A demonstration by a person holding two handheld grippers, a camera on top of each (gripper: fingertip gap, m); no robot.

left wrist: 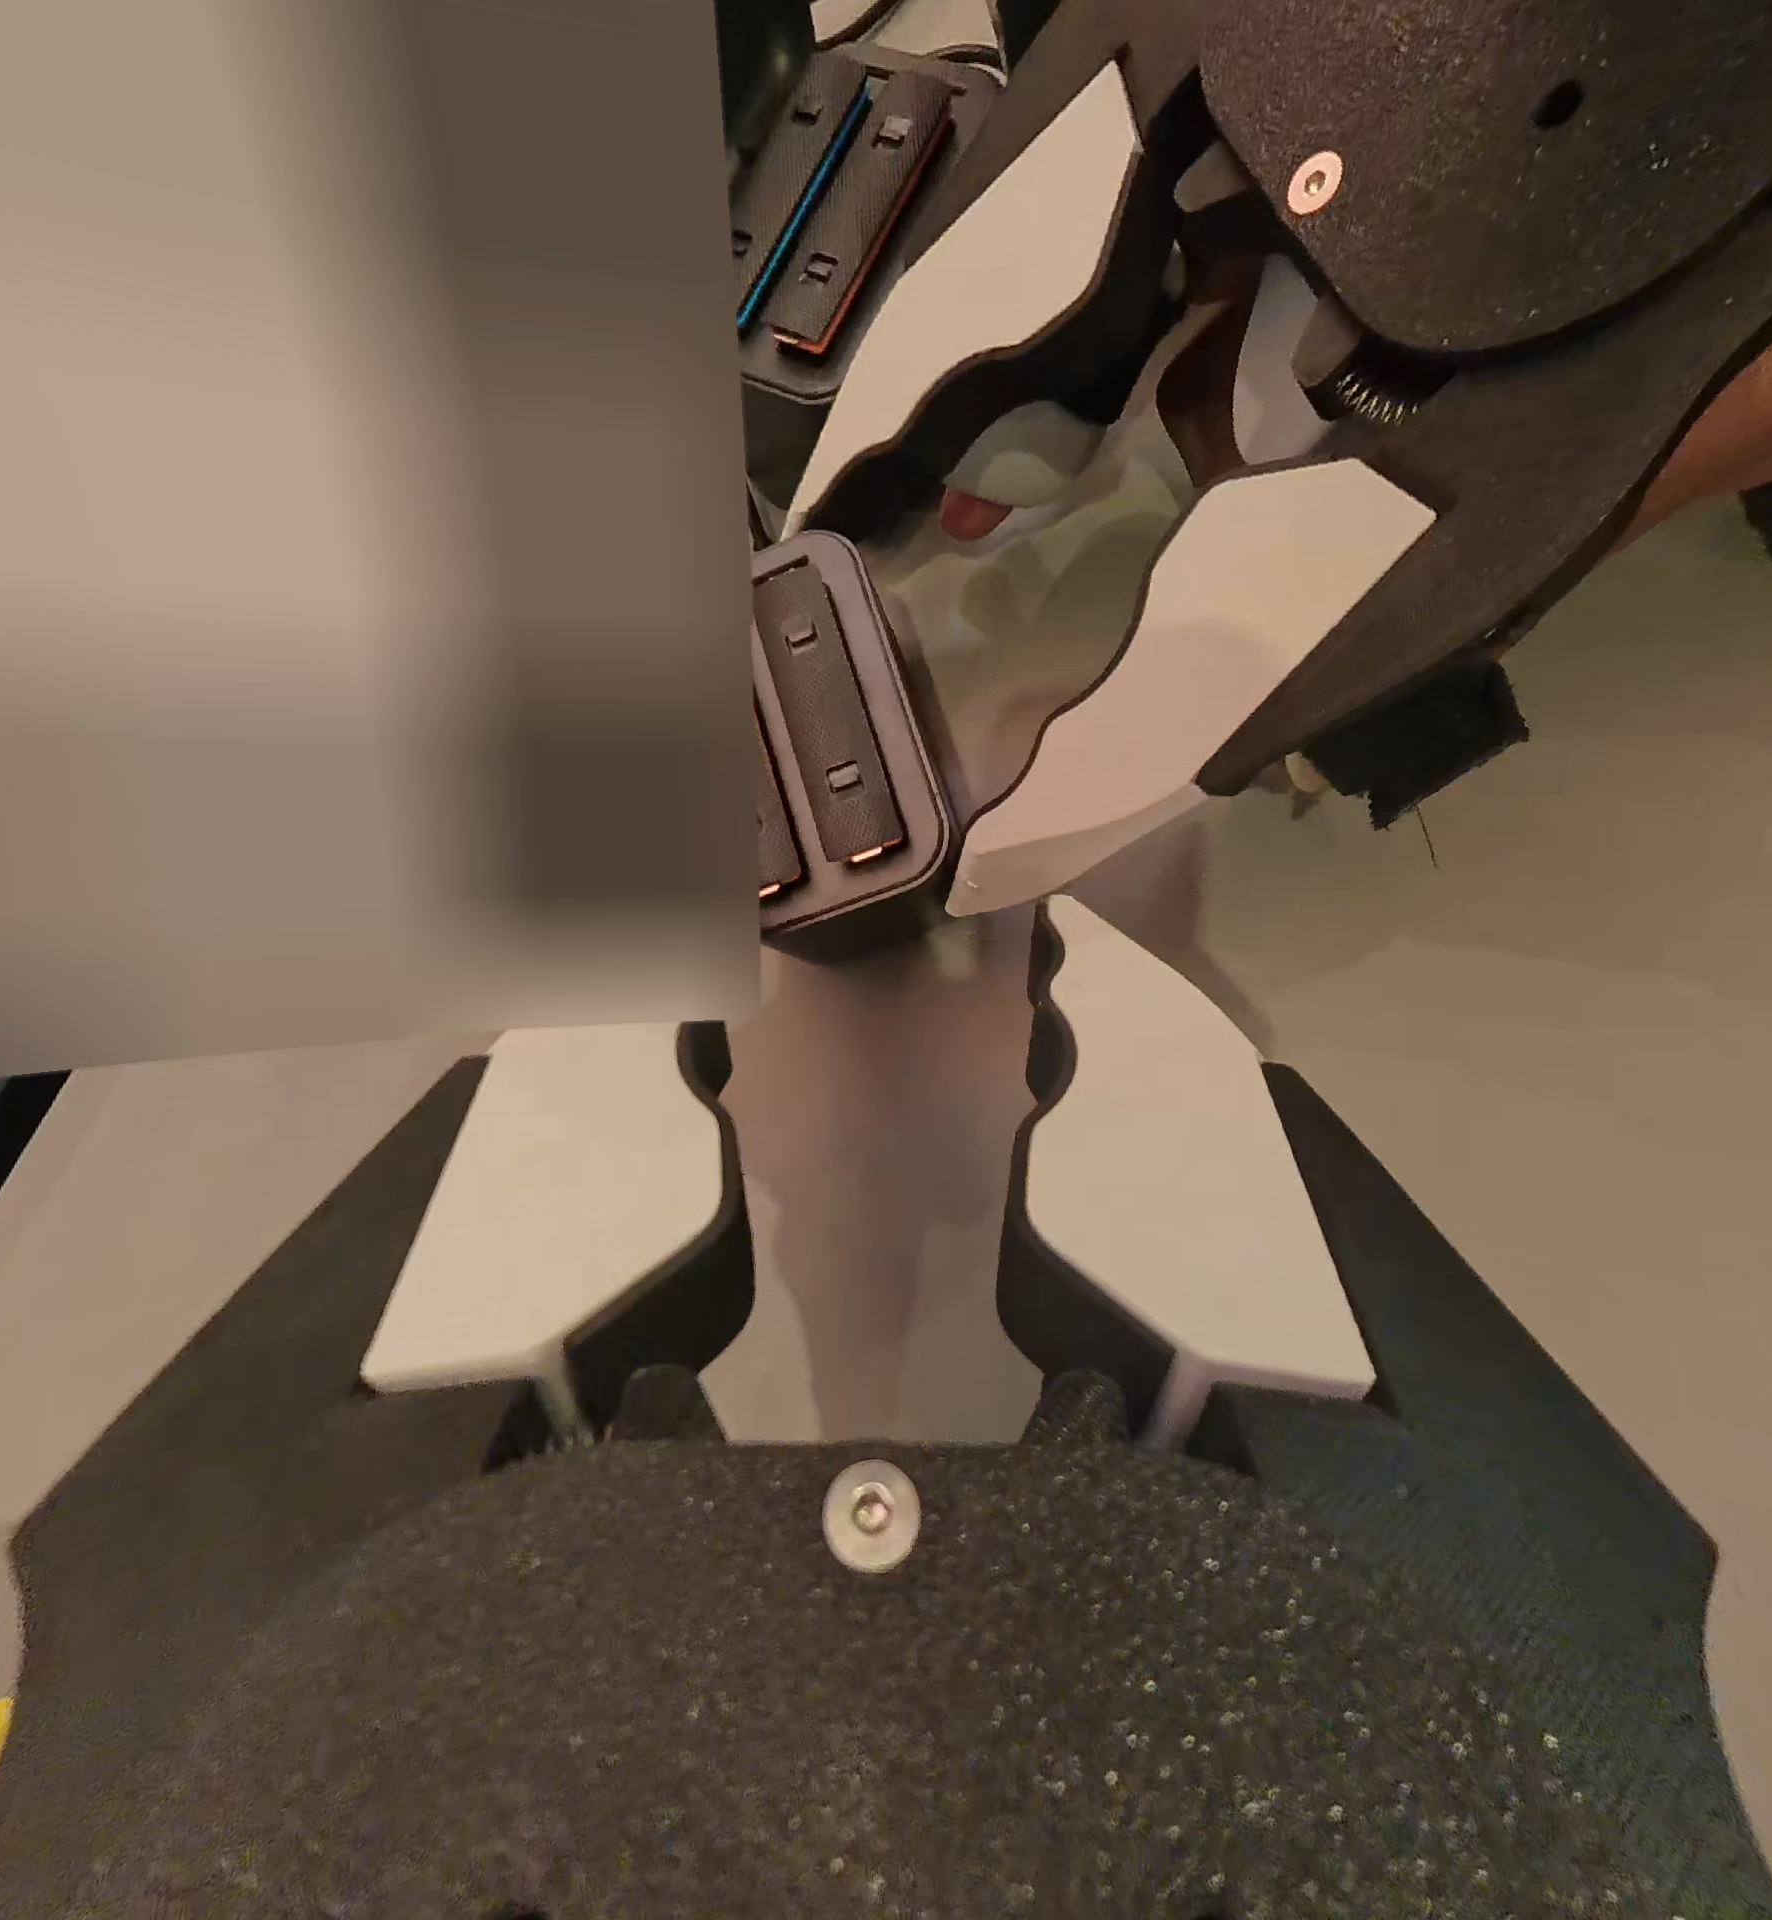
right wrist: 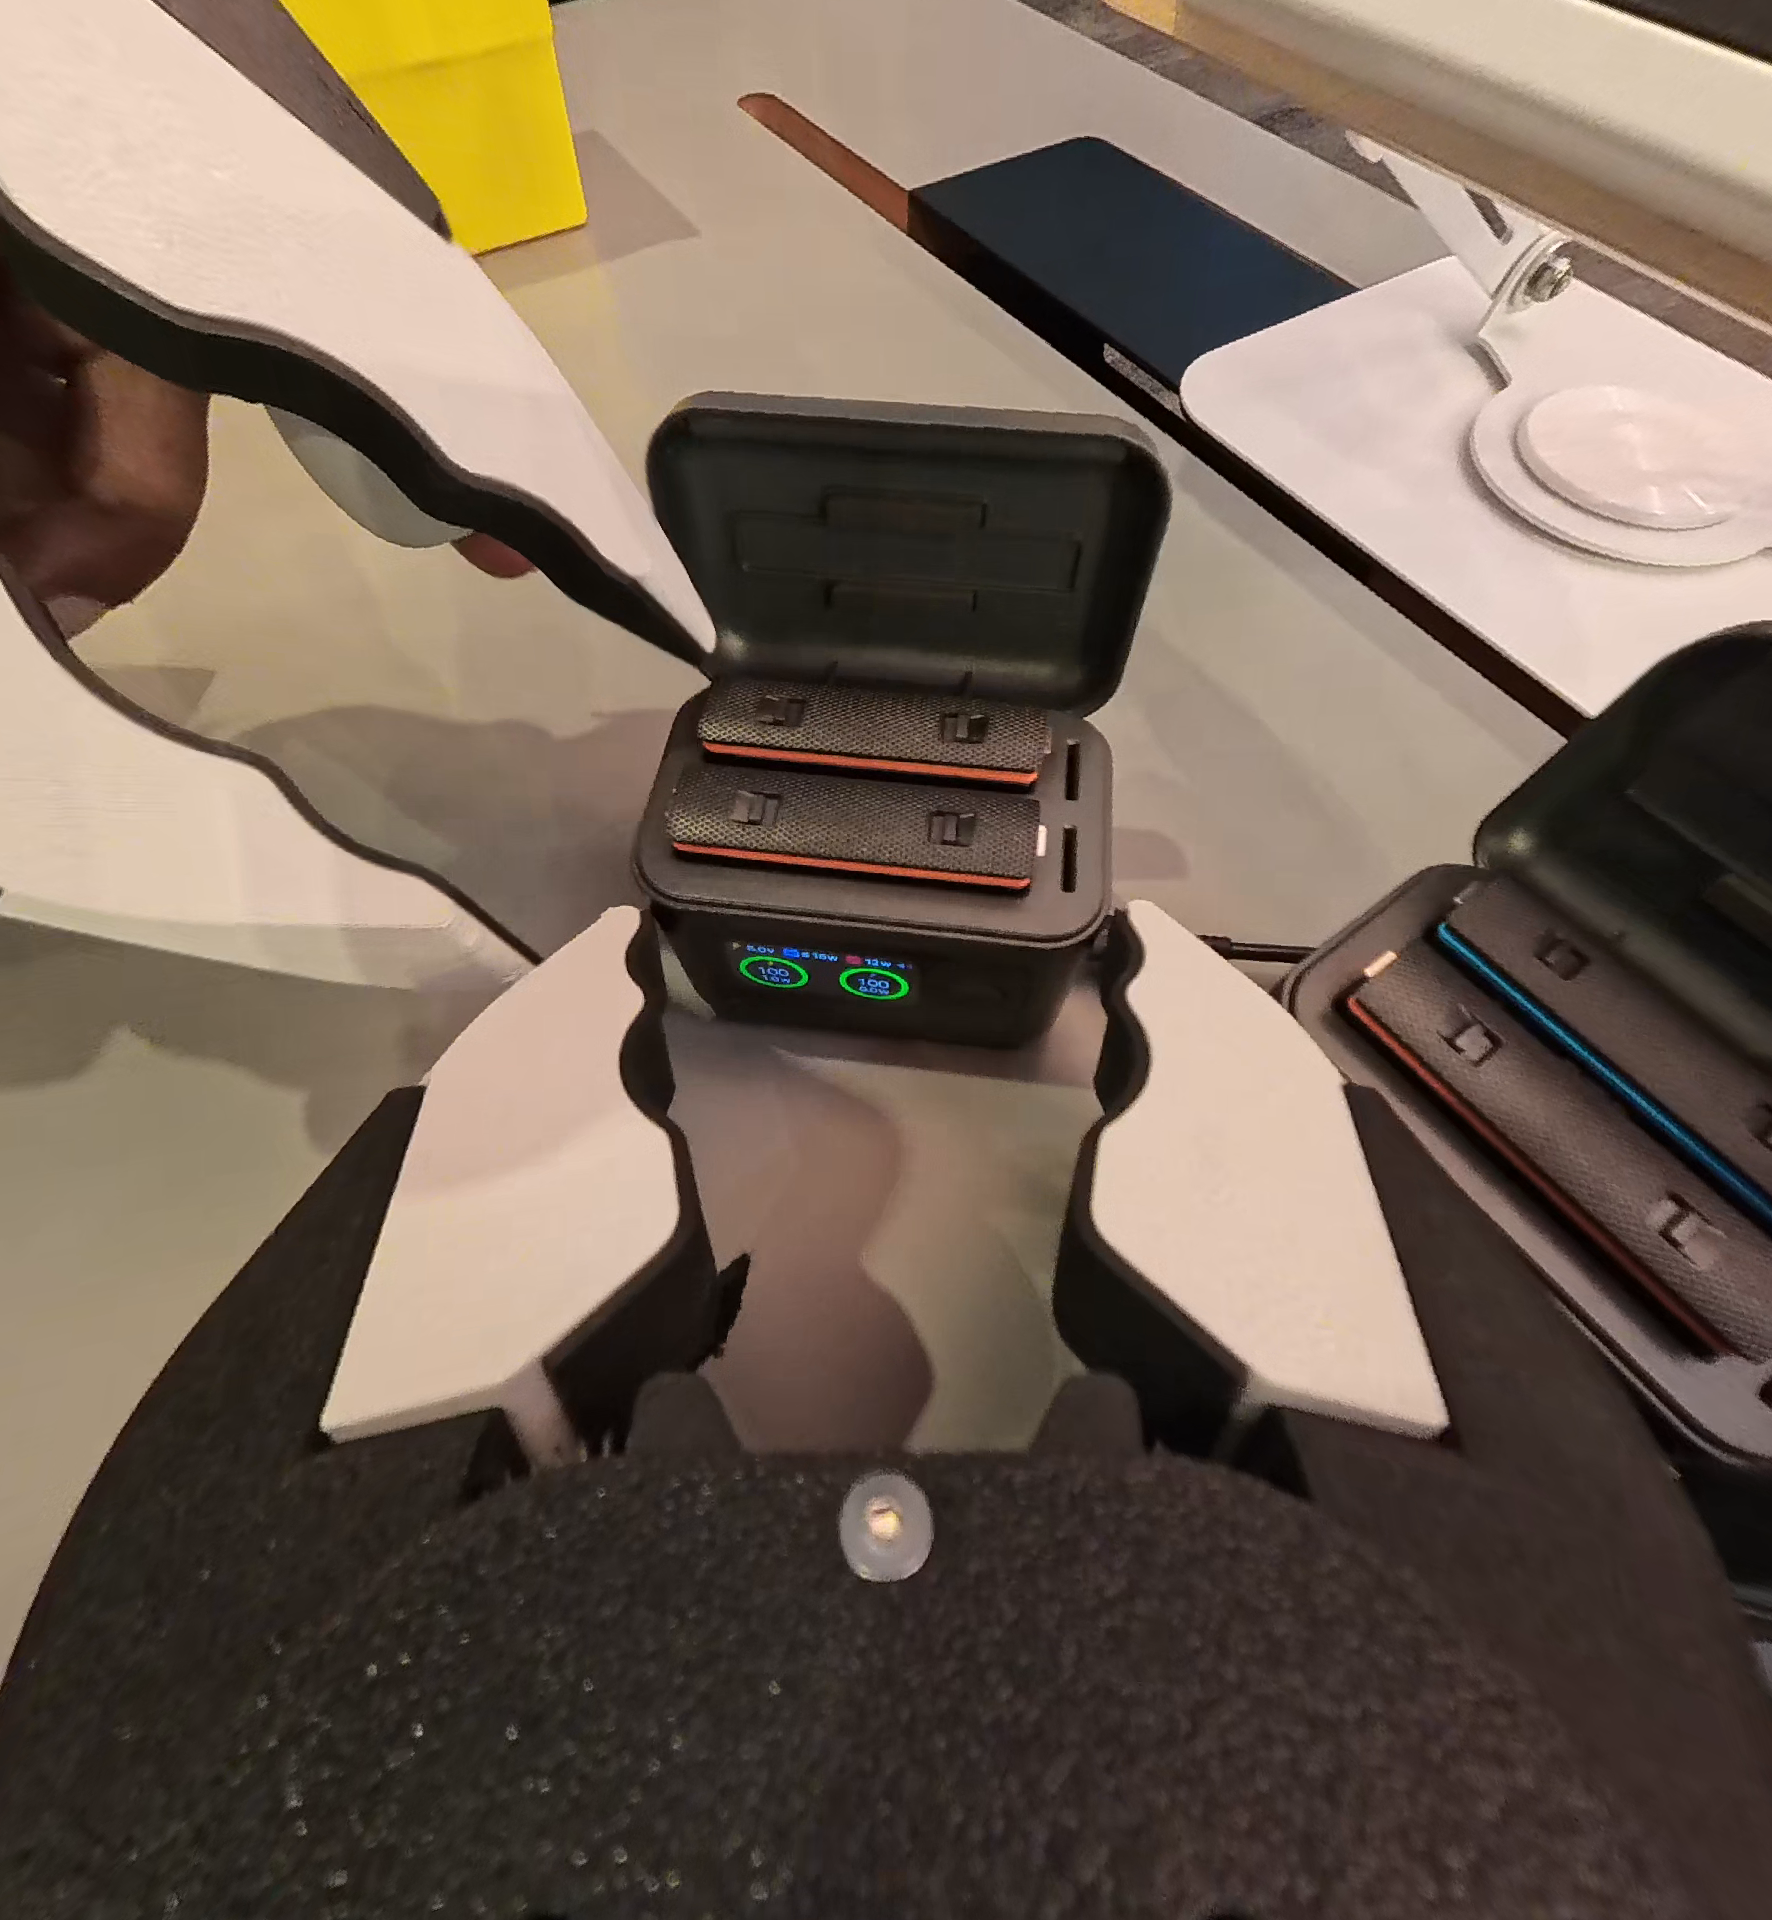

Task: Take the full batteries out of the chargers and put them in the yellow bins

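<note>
batteries (right wrist: 851,840): small, rigid, likely light, textured tops, seated in charger (right wrist: 866,935) mid-frame | grip long edges | right gripper (right wrist: 882,977) spread, empty | left gripper (left wrist: 877,1039) spread, empty

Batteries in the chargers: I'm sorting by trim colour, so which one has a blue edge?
The blue-edged battery sits in the rear slot of the right-hand charger. Its neighbour and both batteries in the middle charger have orange edges.

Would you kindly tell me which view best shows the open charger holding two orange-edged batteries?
The right wrist view: the charger sits centred, lid up, both batteries and its lit screen visible. The left wrist view shows only one corner beside a blurred patch.
</note>
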